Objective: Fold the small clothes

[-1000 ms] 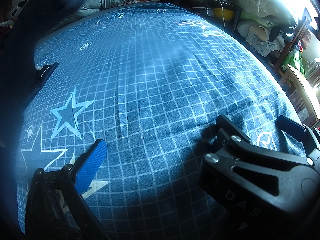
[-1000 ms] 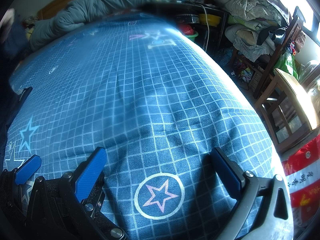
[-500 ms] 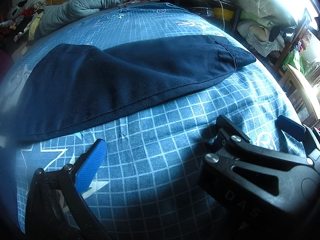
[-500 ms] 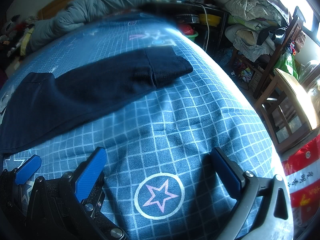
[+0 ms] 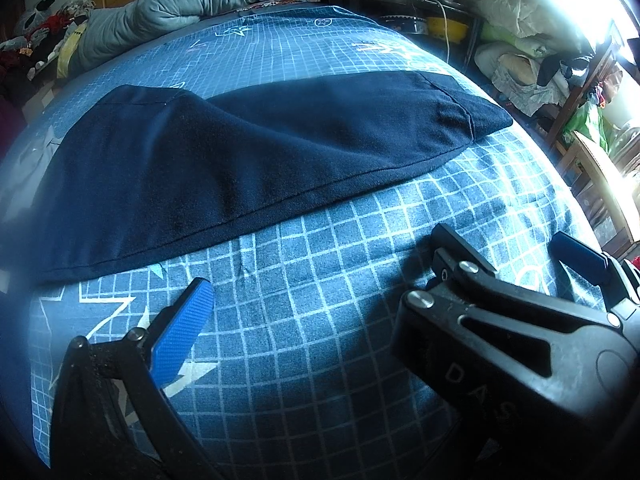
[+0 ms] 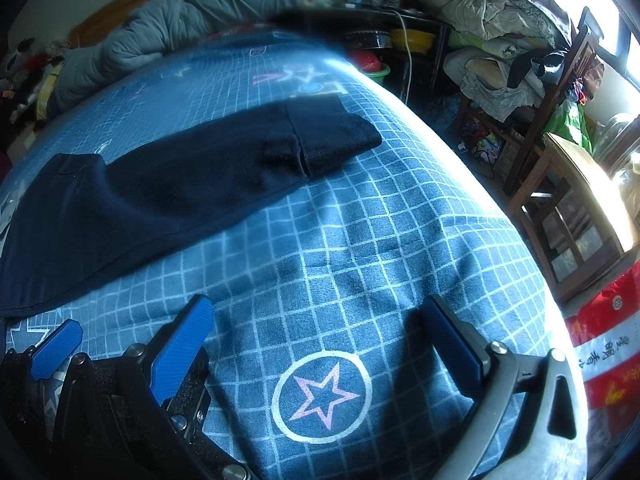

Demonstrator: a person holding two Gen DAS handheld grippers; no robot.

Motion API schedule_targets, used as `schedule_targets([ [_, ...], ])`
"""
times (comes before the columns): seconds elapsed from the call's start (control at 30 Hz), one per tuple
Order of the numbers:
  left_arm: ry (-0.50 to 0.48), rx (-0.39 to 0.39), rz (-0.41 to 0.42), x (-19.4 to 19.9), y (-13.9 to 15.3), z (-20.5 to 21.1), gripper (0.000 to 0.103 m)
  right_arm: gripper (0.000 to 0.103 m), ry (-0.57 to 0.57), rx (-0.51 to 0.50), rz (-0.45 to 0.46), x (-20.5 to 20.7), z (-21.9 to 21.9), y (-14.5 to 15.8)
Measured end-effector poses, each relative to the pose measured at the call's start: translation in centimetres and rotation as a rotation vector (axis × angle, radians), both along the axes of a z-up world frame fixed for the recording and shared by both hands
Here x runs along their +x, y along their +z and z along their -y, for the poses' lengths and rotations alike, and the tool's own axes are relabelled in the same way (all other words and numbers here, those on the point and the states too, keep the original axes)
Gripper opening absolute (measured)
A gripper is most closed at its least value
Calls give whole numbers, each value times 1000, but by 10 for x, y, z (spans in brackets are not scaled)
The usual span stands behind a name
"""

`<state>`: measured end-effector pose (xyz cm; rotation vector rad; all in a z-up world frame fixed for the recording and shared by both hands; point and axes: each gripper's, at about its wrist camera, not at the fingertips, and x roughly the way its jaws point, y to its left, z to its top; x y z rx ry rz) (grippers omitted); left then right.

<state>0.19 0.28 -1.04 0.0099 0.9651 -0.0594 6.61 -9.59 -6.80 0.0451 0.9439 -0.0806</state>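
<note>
A dark navy garment [image 5: 248,152] lies flat across the blue checked bed sheet [image 5: 340,280], stretched from the left edge to the right, with a hem band at its right end. It also shows in the right wrist view [image 6: 192,184]. My left gripper [image 5: 316,280] is open and empty, resting low on the sheet just in front of the garment's near edge. My right gripper [image 6: 320,320] is open and empty, to the right of the left one, over a circled star print [image 6: 322,396]. The left gripper's blue fingertips [image 6: 56,348] show at the lower left of the right wrist view.
A grey quilt [image 5: 208,4] is bunched at the head of the bed. Wooden chairs [image 6: 560,200], piled clothes [image 6: 492,12] and bags crowd the floor past the bed's right edge. Stuffed toys [image 5: 44,36] lie at the far left.
One second ago the sheet was bare with a dark shape at the far left. The navy garment then landed spread across the bed. Both grippers have stayed where they were.
</note>
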Motion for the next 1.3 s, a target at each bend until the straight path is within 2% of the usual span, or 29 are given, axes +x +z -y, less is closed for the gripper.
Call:
schedule_targets([
  [0.2,-7,11,-4,3,-2,-1,103,103,-4,16,4,-2,-1,0],
  [0.3,-51,11,-21,11,0,4,103,103,-8,10,13,8,2,-1],
  [0.33,-123,1,-43,12,2,2,103,103,-11,41,17,9,3,0],
  [0.4,-281,-34,-125,11,8,-6,102,103,-15,18,11,8,2,0],
  [0.47,-391,-98,-199,2,21,-21,94,103,-17,-4,14,6,0,2],
  [0.5,-437,-126,-193,-10,37,-37,94,103,-16,15,28,4,2,5],
  [0.53,-462,-137,-164,-22,54,-52,94,103,-16,46,29,1,4,8],
  [0.6,-511,-172,-51,-51,98,-95,98,103,-8,107,22,-10,6,17],
  [0.63,-516,-188,-8,-64,116,-117,102,103,-4,161,10,-18,5,22],
  [0.7,-487,-224,88,-89,154,-172,103,103,28,170,32,-42,-9,41],
  [0.77,-438,-255,154,-109,186,-219,103,103,78,123,110,-72,-32,72],
  [0.9,-342,-407,250,-156,249,-305,103,103,145,83,312,-142,-78,156],
  [1.0,-361,-515,293,-197,273,-331,103,103,180,61,529,-201,-115,215],
  [1.07,-364,-623,285,-211,279,-334,103,103,183,99,621,-233,-141,232],
  [1.13,-377,-678,275,-221,281,-335,103,103,202,328,597,-242,-161,235],
  [1.2,-414,-677,294,-227,286,-330,103,103,244,495,489,-235,-202,218],
  [1.3,-454,-685,304,-230,294,-329,103,103,339,507,381,-236,-289,183],
])
